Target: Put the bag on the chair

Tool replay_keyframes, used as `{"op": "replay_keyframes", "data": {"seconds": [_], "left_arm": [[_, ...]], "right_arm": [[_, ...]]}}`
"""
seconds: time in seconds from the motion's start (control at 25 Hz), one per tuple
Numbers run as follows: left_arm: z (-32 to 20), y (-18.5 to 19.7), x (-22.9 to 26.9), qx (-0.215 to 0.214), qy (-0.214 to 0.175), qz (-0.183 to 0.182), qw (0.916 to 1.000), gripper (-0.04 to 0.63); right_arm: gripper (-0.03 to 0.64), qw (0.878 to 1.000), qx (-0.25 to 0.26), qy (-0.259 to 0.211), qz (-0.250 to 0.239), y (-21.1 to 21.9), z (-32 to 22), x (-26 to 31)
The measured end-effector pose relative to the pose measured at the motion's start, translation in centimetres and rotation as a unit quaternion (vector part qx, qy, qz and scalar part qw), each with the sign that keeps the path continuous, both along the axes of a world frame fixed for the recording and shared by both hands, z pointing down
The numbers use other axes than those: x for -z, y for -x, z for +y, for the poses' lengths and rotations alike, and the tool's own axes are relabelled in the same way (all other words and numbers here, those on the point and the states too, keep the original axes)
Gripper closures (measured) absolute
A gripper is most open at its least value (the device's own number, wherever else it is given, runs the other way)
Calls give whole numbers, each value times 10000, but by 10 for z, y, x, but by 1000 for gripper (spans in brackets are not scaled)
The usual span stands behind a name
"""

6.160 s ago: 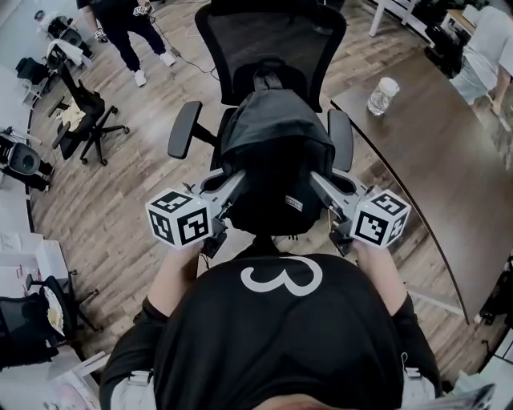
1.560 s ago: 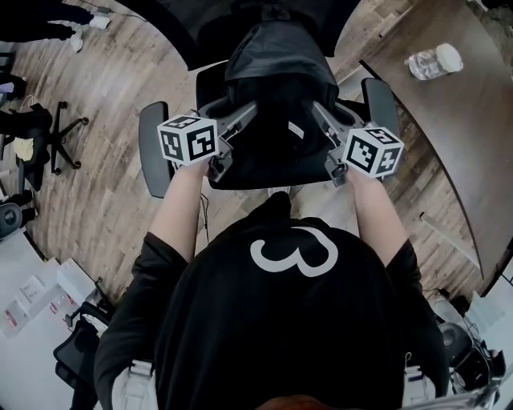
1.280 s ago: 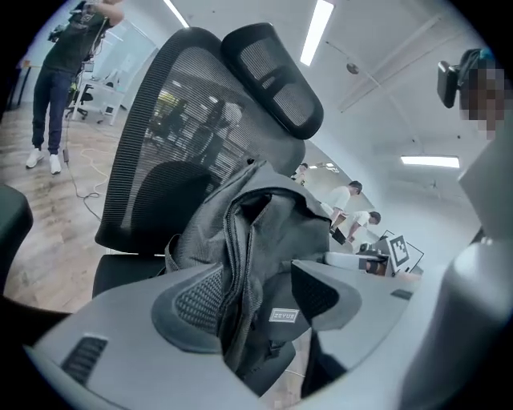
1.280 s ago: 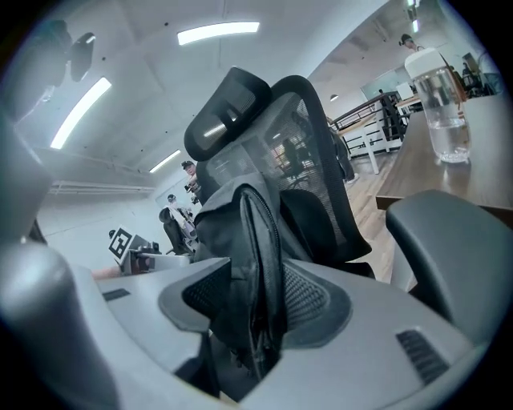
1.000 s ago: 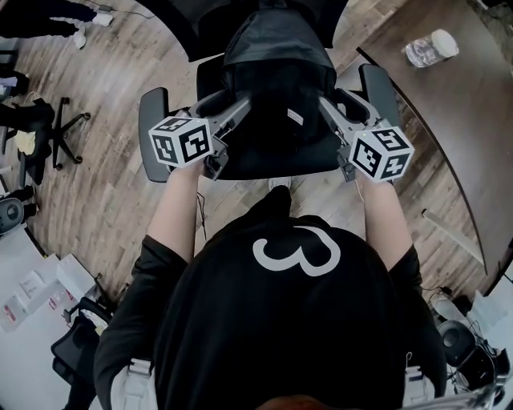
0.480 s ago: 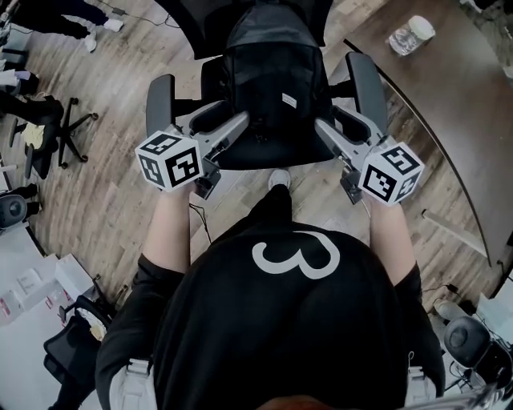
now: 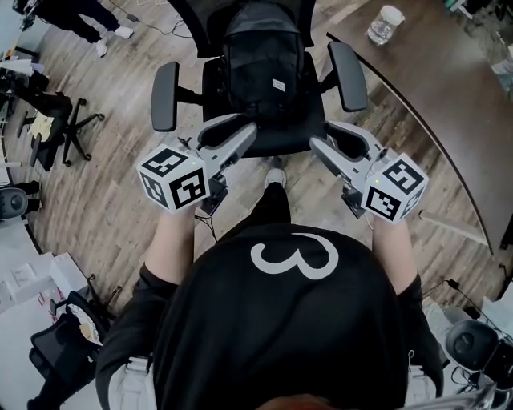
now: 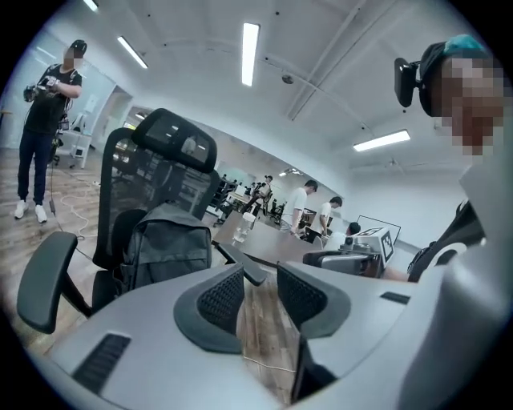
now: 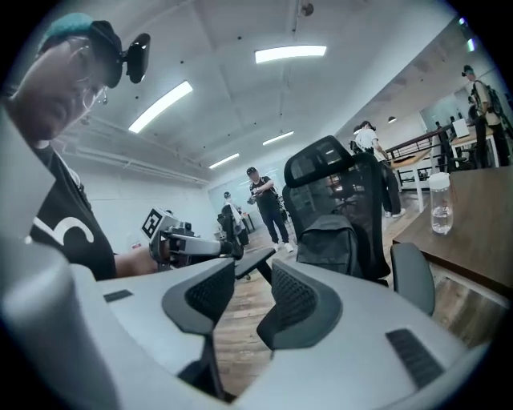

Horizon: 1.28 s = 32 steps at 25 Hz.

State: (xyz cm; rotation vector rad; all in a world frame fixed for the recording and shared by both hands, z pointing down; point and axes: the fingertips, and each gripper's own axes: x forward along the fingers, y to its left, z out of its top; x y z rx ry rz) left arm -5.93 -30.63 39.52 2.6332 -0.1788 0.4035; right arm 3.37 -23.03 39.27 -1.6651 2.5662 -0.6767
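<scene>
Showed bag [image 8: 167, 250] upright on chair [image 8: 45, 277] seat, against its back. Showed left gripper [image 8: 260, 280] well short of it, jaws just closing partway, gapped, nothing between them.

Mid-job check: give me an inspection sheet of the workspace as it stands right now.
Surface: the chair seat carries the bag; wood floor all around.
Job's things: bag upright on the seat against the backrest, free of both grippers.
Clutter: water bottle on the table at right.
Grippers: left gripper and right gripper open, jaws just been closing with nothing between them, both short of the chair.
Cables: what looks like a thin cable on the floor below the left gripper.
Surroundings: other office chairs at left; people standing beyond.
</scene>
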Motion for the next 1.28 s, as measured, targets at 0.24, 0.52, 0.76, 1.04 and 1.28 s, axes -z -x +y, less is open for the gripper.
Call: {"op": "replay_keyframes", "data": {"seconds": [0.24, 0.52, 0.76, 1.04, 1.28], "left_arm": [[75, 17, 32, -58, -376, 183, 9991, 524], [146, 34, 53, -301, -443, 419, 9977, 571], [181, 37, 63, -465, -651, 405, 9960, 575], [196, 49, 73, -442, -834, 362, 9949, 575], [201, 48, 83, -459, -916, 447, 9937, 575]], "right_arm": [[540, 9991, 186, -343, -150, 30, 62, 35], [584, 9972, 372, -586, -269, 61, 116, 55], [592, 9957, 622, -618, -315, 80, 140, 65], [592, 9955, 598, -637, -359, 90, 152, 68], [592, 9949, 676, -620, -431, 95, 154, 68]]}}
